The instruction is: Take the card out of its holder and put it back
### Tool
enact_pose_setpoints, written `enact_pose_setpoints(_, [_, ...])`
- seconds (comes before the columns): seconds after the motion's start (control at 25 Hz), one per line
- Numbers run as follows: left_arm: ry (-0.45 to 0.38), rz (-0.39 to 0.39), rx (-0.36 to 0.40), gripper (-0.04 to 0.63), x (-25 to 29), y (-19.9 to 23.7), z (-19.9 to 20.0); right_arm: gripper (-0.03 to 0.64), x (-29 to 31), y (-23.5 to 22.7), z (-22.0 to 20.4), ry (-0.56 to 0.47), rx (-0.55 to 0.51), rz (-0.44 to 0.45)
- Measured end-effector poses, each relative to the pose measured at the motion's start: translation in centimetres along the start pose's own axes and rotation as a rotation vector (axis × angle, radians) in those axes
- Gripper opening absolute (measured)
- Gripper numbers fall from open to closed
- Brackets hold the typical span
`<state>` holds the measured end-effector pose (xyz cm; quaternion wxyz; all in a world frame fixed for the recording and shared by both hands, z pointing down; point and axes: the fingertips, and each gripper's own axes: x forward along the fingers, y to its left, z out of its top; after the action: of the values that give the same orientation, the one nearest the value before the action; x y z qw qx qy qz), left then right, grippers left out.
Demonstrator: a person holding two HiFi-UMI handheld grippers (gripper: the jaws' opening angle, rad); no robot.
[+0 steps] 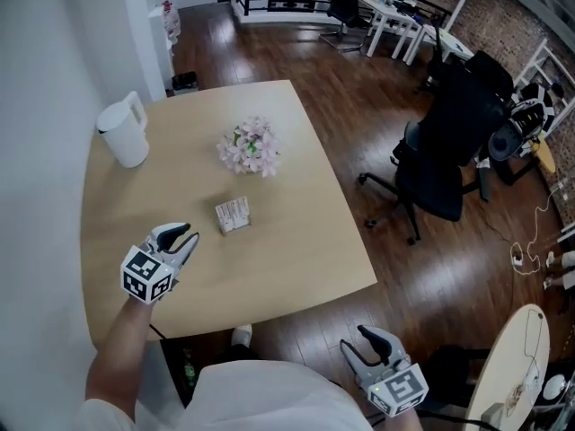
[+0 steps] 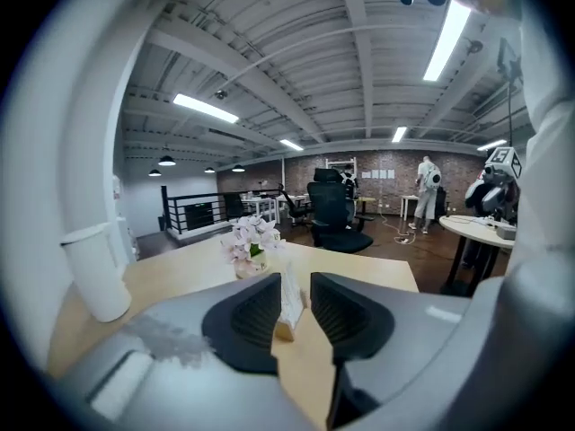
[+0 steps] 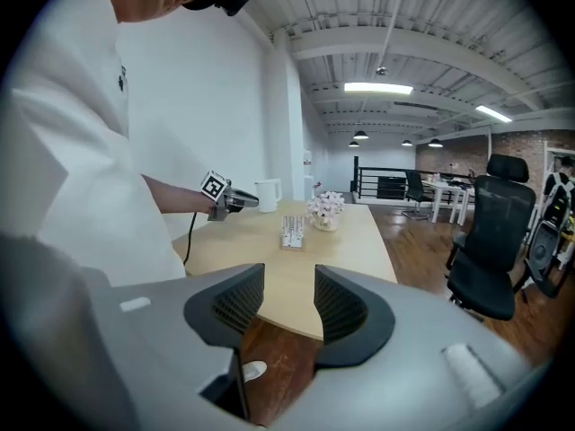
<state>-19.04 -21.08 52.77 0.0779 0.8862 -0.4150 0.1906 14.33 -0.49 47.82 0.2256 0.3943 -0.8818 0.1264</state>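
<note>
A small white card stands upright in its holder (image 1: pixel 233 215) near the middle of the light wooden table (image 1: pixel 296 268). My left gripper (image 1: pixel 187 235) hovers low over the table just left of the card, a short gap away, jaws open. In the left gripper view the card (image 2: pixel 289 305) shows in the gap between the open jaws of the left gripper (image 2: pixel 295 284), farther off and untouched. My right gripper (image 1: pixel 353 338) hangs open and empty off the table's front edge, over the wooden floor. The right gripper view looks past the right gripper (image 3: pixel 289 281) to the card (image 3: pixel 291 231).
A white jug (image 1: pixel 124 131) stands at the table's far left, and a pot of pale pink flowers (image 1: pixel 251 147) sits just behind the card. A black office chair (image 1: pixel 445 155) is right of the table. A round table's edge (image 1: pixel 517 357) is at bottom right.
</note>
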Motion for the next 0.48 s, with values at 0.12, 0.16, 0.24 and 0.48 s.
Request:
enact_pose_setpoints(0.12, [-0.019, 0.114, -0.031, 0.11, -6.4, -4.0, 0.0, 0.179, -1.4, 0.0, -0.8, -0.018, -0.066, 0.105])
enact_pose_setpoints(0.16, [-0.019, 0.154, -0.044, 0.109, -8.6, -5.7, -0.3, 0.179, -2.0, 0.0, -1.2, -0.022, -0.086, 0.137])
enact_pose_setpoints(0.24, [-0.021, 0.233, -0.079, 0.11, -13.0, -9.3, -1.1, 0.179, -3.2, -0.1, -2.4, -0.023, -0.114, 0.198])
enact_pose_setpoints(0.48, [-0.046, 0.393, -0.284, 0.097, -25.6, -22.6, -3.7, 0.179, -6.2, 2.7, -6.9, 0.034, -0.189, 0.423])
